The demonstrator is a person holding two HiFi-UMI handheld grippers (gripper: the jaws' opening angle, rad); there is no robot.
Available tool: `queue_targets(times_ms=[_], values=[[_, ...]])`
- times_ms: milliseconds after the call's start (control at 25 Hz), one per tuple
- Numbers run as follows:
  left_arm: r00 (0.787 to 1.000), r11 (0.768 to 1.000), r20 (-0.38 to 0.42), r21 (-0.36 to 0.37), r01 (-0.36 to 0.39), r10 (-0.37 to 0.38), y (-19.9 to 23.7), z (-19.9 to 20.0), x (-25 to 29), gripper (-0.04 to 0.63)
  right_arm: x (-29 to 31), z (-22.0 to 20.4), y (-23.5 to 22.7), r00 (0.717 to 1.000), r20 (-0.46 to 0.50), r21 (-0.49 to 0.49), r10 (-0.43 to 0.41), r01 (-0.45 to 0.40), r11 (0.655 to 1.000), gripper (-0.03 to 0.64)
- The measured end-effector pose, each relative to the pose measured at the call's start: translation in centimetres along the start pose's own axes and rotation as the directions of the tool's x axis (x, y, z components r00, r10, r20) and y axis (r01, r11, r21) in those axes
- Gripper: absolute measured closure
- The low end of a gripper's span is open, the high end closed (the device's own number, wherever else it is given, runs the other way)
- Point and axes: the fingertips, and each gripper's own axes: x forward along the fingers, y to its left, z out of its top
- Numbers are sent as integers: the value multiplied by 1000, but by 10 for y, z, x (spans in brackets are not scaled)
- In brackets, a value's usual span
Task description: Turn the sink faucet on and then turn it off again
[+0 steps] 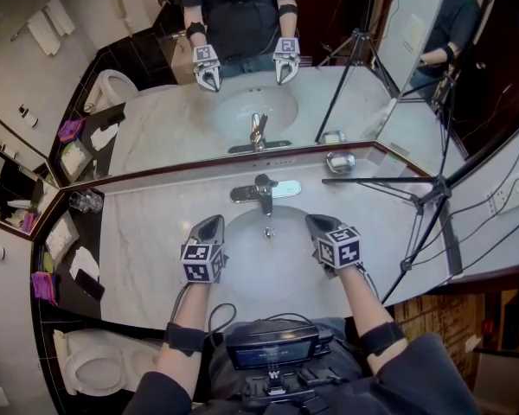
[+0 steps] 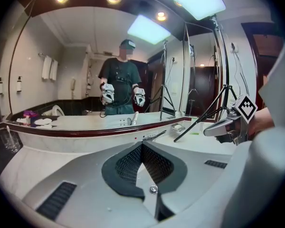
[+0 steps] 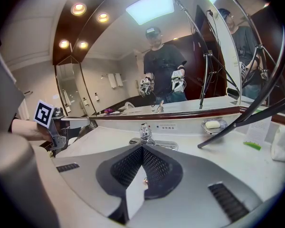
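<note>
Chrome faucet (image 1: 261,193): at sink (image 1: 272,262) back edge, open room around.
Left gripper (image 1: 212,221): jaws together, empty, above left rim.
Right gripper (image 1: 315,221): closed, empty, above right rim.

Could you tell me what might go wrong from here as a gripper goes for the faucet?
1. The left gripper and right gripper are both shut and empty over the basin. A closed tip pushing the shiny faucet handle may slip off.
2. The tripod leg lies across the counter just beyond the right gripper. A sideways swing could knock it, or the soap dish behind it.
</note>
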Motion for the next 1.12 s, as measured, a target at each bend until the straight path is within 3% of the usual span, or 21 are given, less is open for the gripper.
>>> queue_targets(times_ms=[200, 360, 520, 840, 1120], values=[[1000, 999, 2, 47, 5, -5, -6, 5, 13, 591, -1, 1, -3, 1000, -1, 3, -5, 5, 1000, 591], [999, 982, -19, 179, 53, -50, -29, 16, 29, 560, 2, -1, -6, 1000, -7, 4, -8, 8, 1000, 591], [995, 940, -40, 327, 99, -91, -52, 16, 53, 532, 3, -4, -10, 1000, -17, 11, -12, 12, 1000, 591], [982, 861, -117, 473, 188, -150, -78, 15, 100, 463, 6, -9, -22, 999, -30, 33, -28, 29, 999, 591], [969, 751, -189, 614, 242, -158, -91, 6, 145, 423, 9, -13, -33, 998, -42, 46, -43, 45, 998, 591]])
